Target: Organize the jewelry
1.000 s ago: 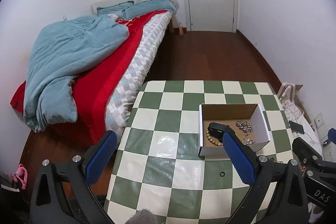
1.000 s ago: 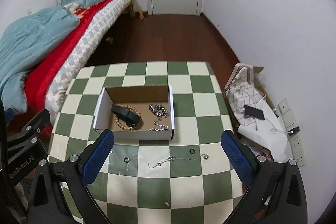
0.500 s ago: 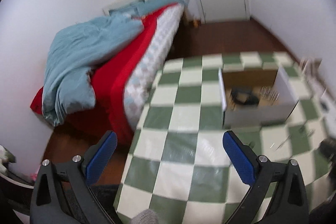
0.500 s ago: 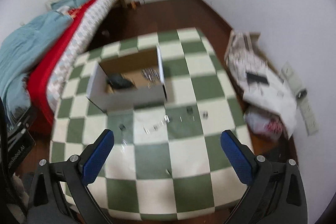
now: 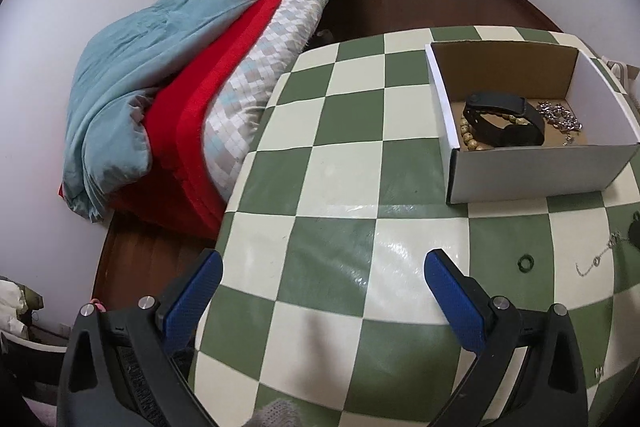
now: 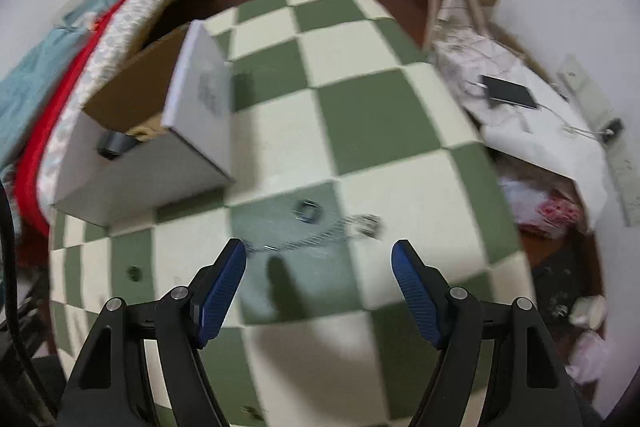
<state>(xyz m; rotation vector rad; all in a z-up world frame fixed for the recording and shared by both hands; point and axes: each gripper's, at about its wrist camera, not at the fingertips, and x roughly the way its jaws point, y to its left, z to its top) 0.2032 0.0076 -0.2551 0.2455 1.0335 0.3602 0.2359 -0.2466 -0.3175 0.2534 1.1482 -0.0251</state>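
Checkered table point(image 6: 360, 115) nearer, right claw point(image 6: 319, 259) lowered, narrower

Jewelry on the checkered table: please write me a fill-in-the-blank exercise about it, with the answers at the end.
1. The black wristband lies inside the white ____.
2. The silver chain lies on the ____, outside the box.
3. The right gripper is ____ and holds nothing.
4. The beaded bracelet lies partly under the ____.

Answers: box; table; open; wristband
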